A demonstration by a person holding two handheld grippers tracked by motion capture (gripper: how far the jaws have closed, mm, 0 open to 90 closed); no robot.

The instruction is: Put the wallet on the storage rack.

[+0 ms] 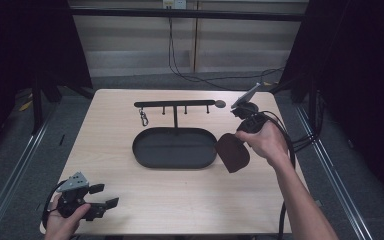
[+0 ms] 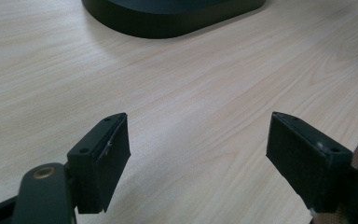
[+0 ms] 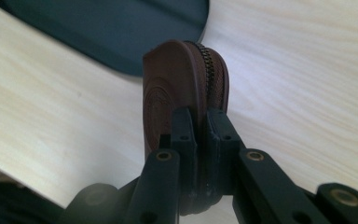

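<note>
Two grippers in play, one loaded. My right gripper is clamped on a brown zip pouch, jaws pinching its near edge with the zipper seam running between them; the pouch is clear of the table and hangs from the jaws with its flat face tipped toward me in the high view.

Key relation: the pouch sits just right of the black oval tray, nearly touching its right rim in the high view, though I judge it to be above the rim rather than on it. The tray's long axis runs left to right across the table, so the open basin lies to the pouch's left. Behind the tray stands the hook bar with a clip on its left end.

My left gripper rests at the near left corner, jaws wide apart, nothing between them, well apart from the tray.

Judgement: right hand is far nearer; a short carry leftward would bring the pouch over the basin.
</note>
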